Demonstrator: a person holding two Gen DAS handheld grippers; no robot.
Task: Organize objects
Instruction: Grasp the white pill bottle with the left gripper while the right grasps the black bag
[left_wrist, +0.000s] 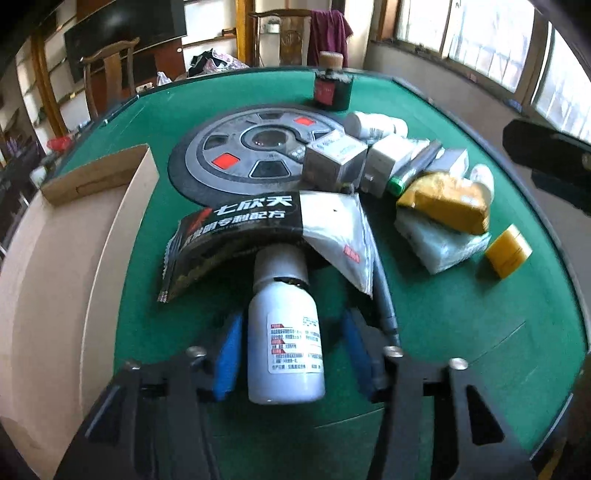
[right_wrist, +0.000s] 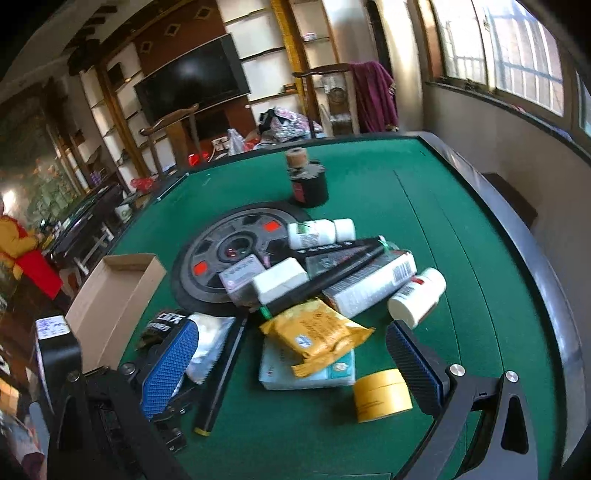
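Clearly the left gripper (left_wrist: 286, 350) is spread around the bottle (left_wrist: 284, 336), which lies between its blue pads (left_wrist: 227, 356), base toward the camera and cap pointing away; there is a gap of green felt on both sides, so nothing is gripped yet. Just past the fingertips, the cap is tucked under the curled edge of the sachet (left_wrist: 236, 236), and a silver pouch (left_wrist: 341, 236) drapes to the right of the cap. If the fingers close and lift from here, the cap could drag the sachet along, or flip it off toward the box (left_wrist: 99, 206) that sits to the left of the left finger. The bottle is round and smooth, so a clamp that meets it off-centre may roll it out sideways or squirt it forward under the sachet. A pen (left_wrist: 384, 295) lies along the outside of the right finger, and closing could nudge or trap it, though the fisheye makes it hard to say whether it touches the finger. The right gripper (right_wrist: 291, 365) is wide open and holds nothing, its fingers framing the yellow pack (right_wrist: 314, 332) and the tape (right_wrist: 382, 395) ahead of them. The pile (right_wrist: 332, 273) beyond those fingers is loosely stacked, so any sweep through it could send a bottle rolling across the table (right_wrist: 461, 332).
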